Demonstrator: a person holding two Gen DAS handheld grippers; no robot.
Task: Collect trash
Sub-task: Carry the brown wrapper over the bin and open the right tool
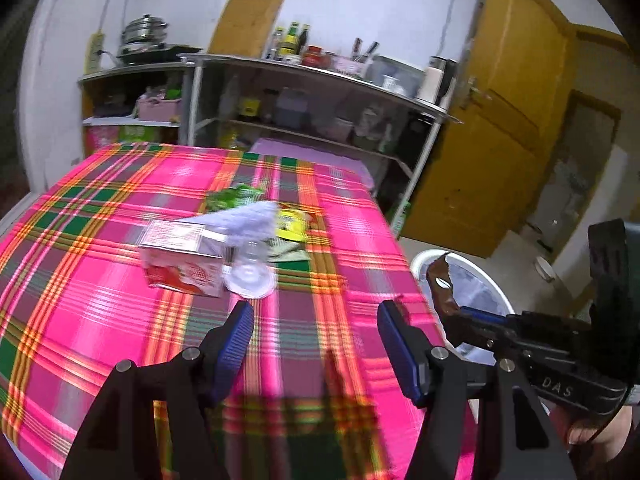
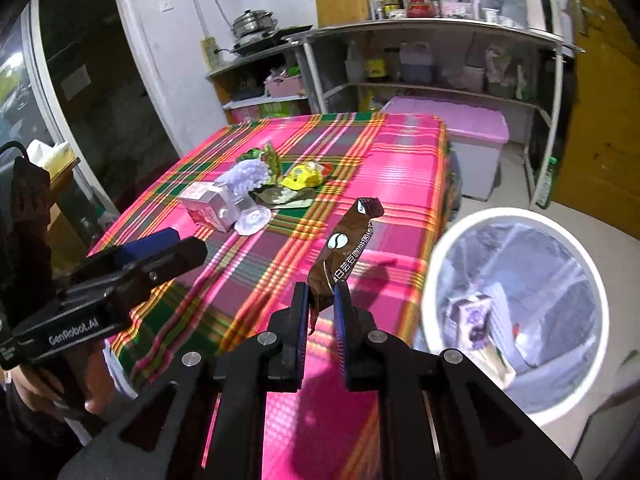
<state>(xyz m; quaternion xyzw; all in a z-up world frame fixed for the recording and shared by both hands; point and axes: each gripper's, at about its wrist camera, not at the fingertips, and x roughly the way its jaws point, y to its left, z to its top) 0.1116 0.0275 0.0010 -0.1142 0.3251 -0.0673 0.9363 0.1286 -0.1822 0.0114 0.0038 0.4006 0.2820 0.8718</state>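
Right wrist view: right gripper (image 2: 322,304) jaws pinch the lower end of a brown coffee sachet (image 2: 347,246), which sticks up tilted over the table edge. White trash bin (image 2: 434,264) sits just right of the table, clear liner, a purple carton (image 2: 472,316) inside. Left gripper (image 1: 316,322) jaws spread wide, nothing between them, over the pink plaid tablecloth (image 1: 100,280). Remaining trash is clustered mid-table: pink-white carton (image 1: 182,262), clear plastic lid (image 1: 250,276) touching it, white crumpled tissue (image 1: 250,220), green wrapper (image 1: 234,196), yellow wrapper (image 1: 294,224). Metal shelf unit (image 1: 312,68) behind the table.
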